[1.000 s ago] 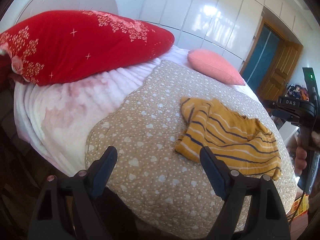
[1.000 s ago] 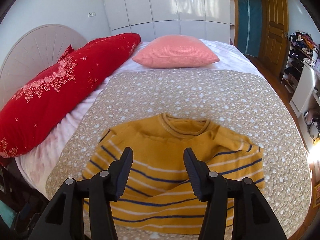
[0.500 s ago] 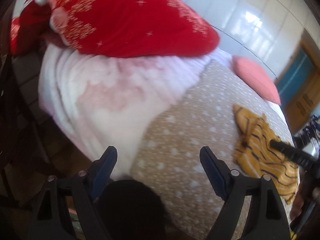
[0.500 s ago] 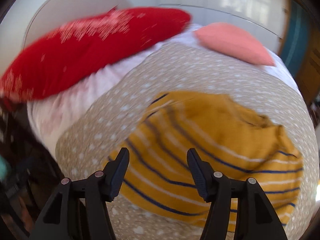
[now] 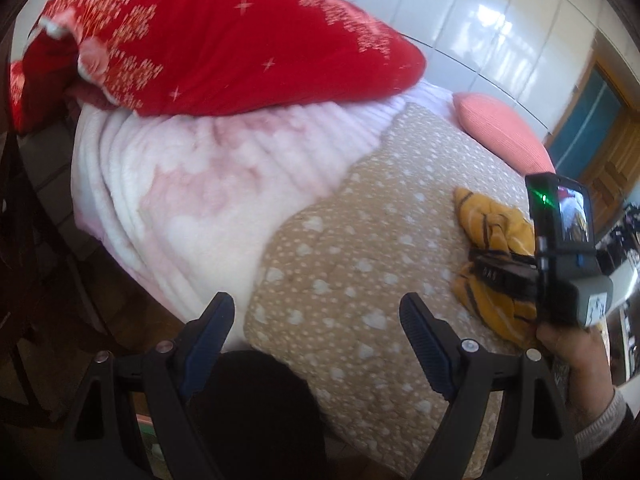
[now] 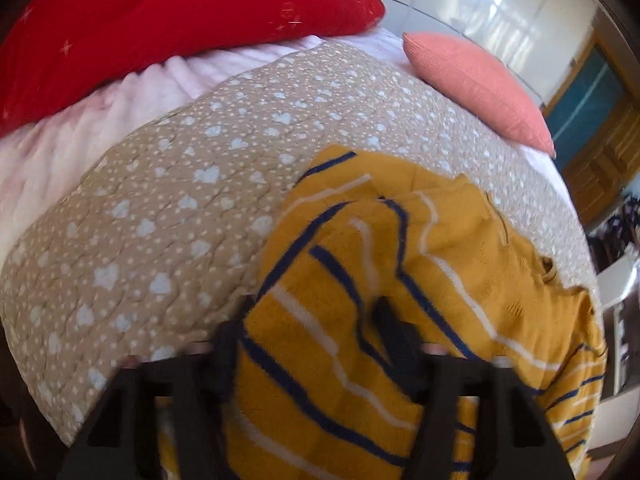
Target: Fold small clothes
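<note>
A mustard striped sweater [image 6: 400, 280] lies rumpled on the tan heart-print quilt [image 6: 180, 200] of a bed, toward the quilt's right side. The right tongs [image 6: 316, 328] sit with cloth bunched between their two arms, though blur makes it impossible to tell whether they pinch it. The left tongs [image 5: 316, 332] hang spread wide over the quilt's near edge, holding nothing. A red pillow [image 5: 224, 40] and a pink cushion [image 6: 472, 80] rest at the bed's head.
</note>
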The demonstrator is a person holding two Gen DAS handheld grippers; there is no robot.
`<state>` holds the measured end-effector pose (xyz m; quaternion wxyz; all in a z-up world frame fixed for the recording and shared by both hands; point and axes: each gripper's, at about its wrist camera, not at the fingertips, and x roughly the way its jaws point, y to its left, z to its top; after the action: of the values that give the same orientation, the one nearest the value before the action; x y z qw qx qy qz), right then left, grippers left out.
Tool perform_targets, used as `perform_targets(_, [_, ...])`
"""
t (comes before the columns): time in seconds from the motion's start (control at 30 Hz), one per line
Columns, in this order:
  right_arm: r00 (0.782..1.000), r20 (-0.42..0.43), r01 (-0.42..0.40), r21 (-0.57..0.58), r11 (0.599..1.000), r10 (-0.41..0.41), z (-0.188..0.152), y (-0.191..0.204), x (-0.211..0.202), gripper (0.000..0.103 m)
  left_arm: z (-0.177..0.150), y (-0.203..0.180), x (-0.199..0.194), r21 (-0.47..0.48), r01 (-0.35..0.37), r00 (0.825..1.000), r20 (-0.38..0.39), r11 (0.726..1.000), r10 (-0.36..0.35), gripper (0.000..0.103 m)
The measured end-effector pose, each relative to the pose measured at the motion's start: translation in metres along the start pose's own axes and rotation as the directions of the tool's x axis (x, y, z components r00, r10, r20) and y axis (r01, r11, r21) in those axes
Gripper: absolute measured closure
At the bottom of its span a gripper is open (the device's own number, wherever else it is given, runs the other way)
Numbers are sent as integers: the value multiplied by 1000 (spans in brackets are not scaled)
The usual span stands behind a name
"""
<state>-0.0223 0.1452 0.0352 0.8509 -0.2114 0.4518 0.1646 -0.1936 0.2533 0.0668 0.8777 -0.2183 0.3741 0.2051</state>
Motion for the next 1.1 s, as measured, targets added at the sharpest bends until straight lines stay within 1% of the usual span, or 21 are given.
perform_targets(0.07, [996,28,-83,55,995,81,-1,-20,-8,81,0,-10,-5,24,-5,1000,6,1000,5,19])
perform_targets(0.13, [985,86,-156,111,982,147,-4,-45,-24,83,1,-23,-9,53,-4,1000,9,999,3,19])
perform_targets(0.2, [974,138,-200,158,967,179,-10,-71,-40,85,1,-42,-13,87,-4,1000,14,996,2,19])
perform_targets(0.3, [949,221,-281,256,925,227,-25,-132,-63,85,1,-71,-15,143,14,1000,7,990,-15,19])
perform_targets(0.4, [933,283,-319,372,872,221,-52,-207,-76,85,-4,-108,-13,217,64,998,-21,974,-60,19])
perform_targets(0.47, [932,306,-322,464,825,192,-82,-263,-78,85,-9,-128,-11,257,85,996,-40,963,-78,19])
perform_targets(0.5, [935,309,-316,497,808,175,-93,-282,-75,85,-12,-142,-9,283,101,995,-53,954,-90,19])
perform_targets(0.53, [941,303,-300,544,784,149,-115,-310,-71,85,-15,-153,-6,303,120,992,-68,945,-105,19])
perform_targets(0.6, [954,270,-272,583,765,133,-140,-337,-60,81,-22,-174,0,331,172,984,-112,928,-142,19])
perform_targets(0.63, [966,229,-237,611,756,118,-156,-351,-52,79,-25,-184,4,341,193,979,-133,920,-156,19])
perform_targets(0.7, [974,204,-206,629,750,97,-176,-363,-49,66,-31,-202,7,367,233,969,-170,901,-181,19])
perform_targets(0.77, [977,214,-131,633,763,-10,-192,-376,-68,66,-35,-213,8,387,242,967,-172,890,-188,19])
perform_targets(0.8, [974,221,-110,635,764,-43,-194,-381,-76,66,-37,-219,8,400,240,968,-169,885,-186,19])
perform_targets(0.83, [968,242,-110,641,760,-65,-195,-385,-86,66,-37,-223,8,405,239,968,-170,883,-184,19])
perform_targets(0.87, [959,277,-135,645,752,-65,-194,-390,-97,65,-38,-226,10,407,241,967,-174,881,-184,19])
perform_targets(0.9, [945,325,-184,642,744,-46,-189,-393,-107,65,-38,-230,11,408,246,966,-181,879,-186,19])
perform_targets(0.97, [916,400,-271,607,747,8,-178,-391,-119,65,-40,-236,11,410,247,965,-187,878,-185,19])
perform_targets(1.0, [898,437,-320,576,752,47,-172,-386,-123,65,-42,-239,10,417,247,965,-187,875,-183,19])
perform_targets(1.03, [871,478,-388,527,756,114,-164,-377,-125,65,-41,-240,9,420,248,965,-188,873,-184,19])
perform_targets(1.07, [853,495,-434,496,752,166,-160,-375,-124,65,-42,-243,9,427,251,964,-191,869,-185,19])
perform_targets(1.1, [832,503,-491,469,734,235,-153,-368,-117,65,-42,-245,8,431,256,963,-193,865,-189,19])
